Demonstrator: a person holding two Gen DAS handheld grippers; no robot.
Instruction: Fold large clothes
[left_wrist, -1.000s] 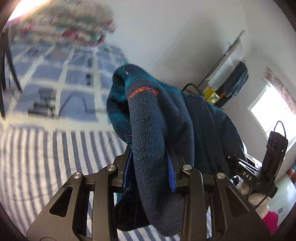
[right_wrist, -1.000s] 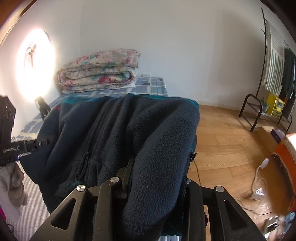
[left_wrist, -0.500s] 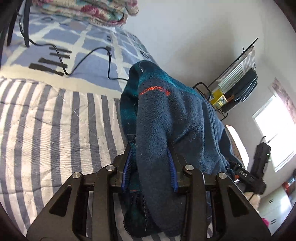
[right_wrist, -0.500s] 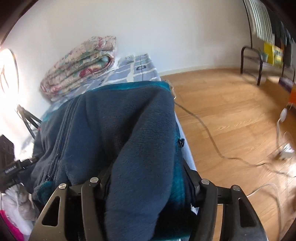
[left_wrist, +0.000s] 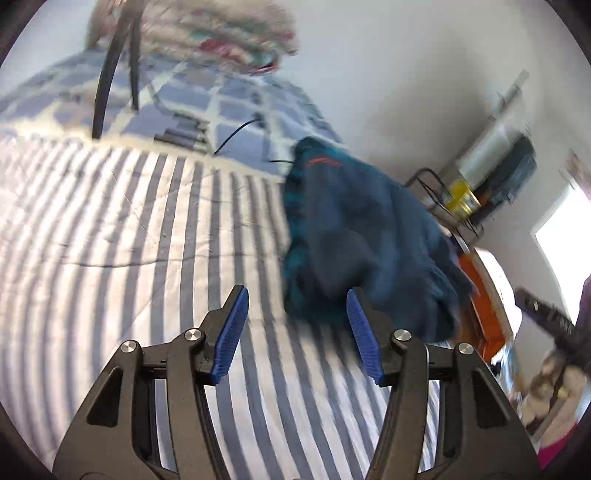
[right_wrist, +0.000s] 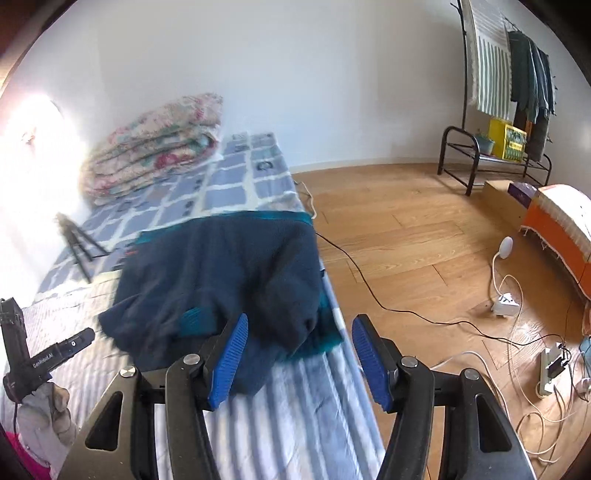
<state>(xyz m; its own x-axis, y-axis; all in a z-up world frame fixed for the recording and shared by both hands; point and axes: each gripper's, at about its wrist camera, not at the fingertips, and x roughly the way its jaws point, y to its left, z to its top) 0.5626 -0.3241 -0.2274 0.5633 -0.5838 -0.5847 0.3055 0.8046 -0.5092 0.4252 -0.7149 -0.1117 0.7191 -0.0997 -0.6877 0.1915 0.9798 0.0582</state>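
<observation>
Since both tools now stand apart with nothing between the pads, their jaws having just been opening, the navy fleece jacket (right_wrist: 225, 280) lies released on the striped bed (right_wrist: 306, 417), along its floor-side edge. It sits just ahead of the right tool (right_wrist: 299, 360) and ahead-right of the left tool (left_wrist: 297, 334), so the right is nearer.

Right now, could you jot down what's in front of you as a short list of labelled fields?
garment: dark blue fleece jacket, lying loose on the striped bed cover
left hand-held gripper: open, nothing between the pads
right hand-held gripper: open, nothing gripped
behind the garment: folded floral quilt against the wall
floor: wood, with cables and a clothes rack
</observation>
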